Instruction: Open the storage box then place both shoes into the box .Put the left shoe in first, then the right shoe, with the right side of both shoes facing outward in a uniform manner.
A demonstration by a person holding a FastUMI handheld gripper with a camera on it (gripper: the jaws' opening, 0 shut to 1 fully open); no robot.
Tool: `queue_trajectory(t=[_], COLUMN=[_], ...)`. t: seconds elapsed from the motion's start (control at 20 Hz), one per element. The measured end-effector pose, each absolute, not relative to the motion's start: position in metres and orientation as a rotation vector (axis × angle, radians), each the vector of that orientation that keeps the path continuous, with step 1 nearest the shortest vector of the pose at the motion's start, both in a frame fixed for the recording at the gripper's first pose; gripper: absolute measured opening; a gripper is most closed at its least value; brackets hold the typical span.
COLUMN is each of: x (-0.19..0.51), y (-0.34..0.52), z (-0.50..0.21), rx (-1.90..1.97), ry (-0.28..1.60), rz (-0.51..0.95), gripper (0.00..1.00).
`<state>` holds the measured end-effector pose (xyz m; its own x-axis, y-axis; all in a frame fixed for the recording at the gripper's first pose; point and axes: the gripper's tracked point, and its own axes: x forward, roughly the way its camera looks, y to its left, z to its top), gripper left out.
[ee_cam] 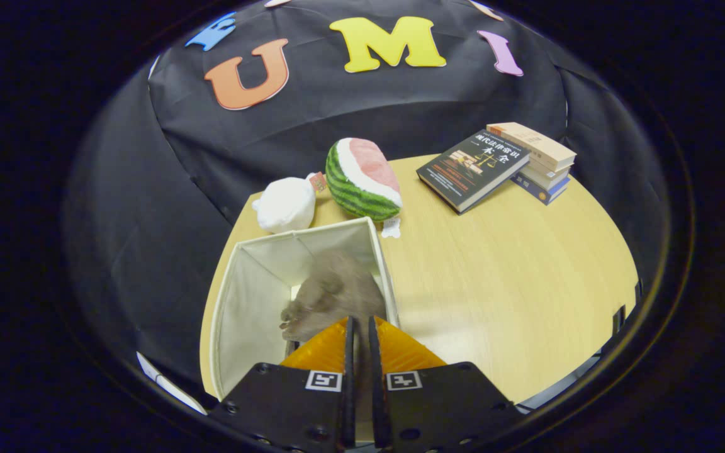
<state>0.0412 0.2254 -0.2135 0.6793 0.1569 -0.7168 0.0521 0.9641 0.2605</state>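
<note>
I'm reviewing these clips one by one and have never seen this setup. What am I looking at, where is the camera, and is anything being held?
A person holds a handheld two-finger gripper; the fisheye camera rides on it, looking forward along the fingers. The fingers are nearly together above an open white storage box, and a grey shoe lies blurred just ahead of them, apparently gripped and inside the box. On the wooden table beyond stand a white plush toy, a plush watermelon slice and a stack of books.
</note>
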Motion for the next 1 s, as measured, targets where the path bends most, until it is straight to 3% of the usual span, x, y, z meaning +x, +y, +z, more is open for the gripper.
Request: queue_trajectory(t=[0.15,0.25,0.45,0.6,1.0], x=[0.041,0.037,0.025,0.010,-0.031], y=[0.223,0.218,0.199,0.174,0.080], z=[-0.207,-0.192,-0.142,-0.108,-0.013], rx=[0.269,0.255,0.204,0.189,0.118], ry=[0.804,0.760,0.613,0.524,0.254], rz=[0.071,0.080,0.087,0.071,-0.018], gripper=[0.11,0.27,0.78,0.95,0.96])
